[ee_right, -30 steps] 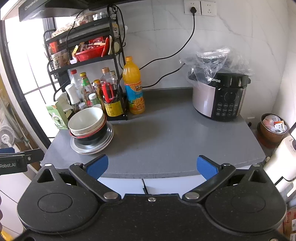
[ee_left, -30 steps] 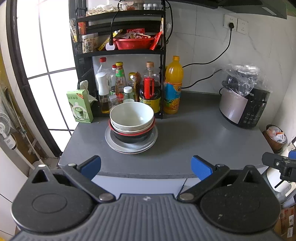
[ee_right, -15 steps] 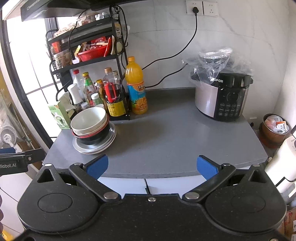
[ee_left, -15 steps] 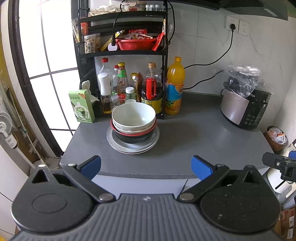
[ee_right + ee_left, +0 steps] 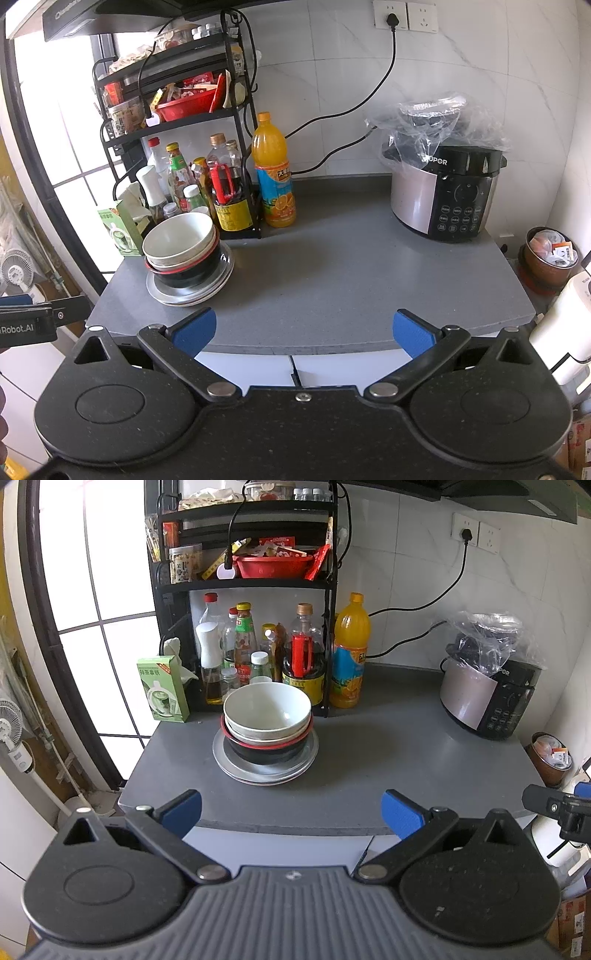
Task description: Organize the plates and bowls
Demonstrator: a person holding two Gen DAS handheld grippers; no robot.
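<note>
A white bowl sits nested on top of a black bowl with a red rim, which stands on a stack of metal plates at the left of the grey counter. The stack also shows in the right wrist view, with the white bowl and the plates. My left gripper is open and empty, back from the counter's front edge, in line with the stack. My right gripper is open and empty, at the front edge, right of the stack.
A black rack with bottles and a red basket stands behind the stack. An orange juice bottle and a green box flank it. A rice cooker under a plastic bag stands at the back right, with cables on the wall.
Both grippers have drifted slightly, so the stack and counter sit a little further right in each view. Nothing was taken hold of or moved.
</note>
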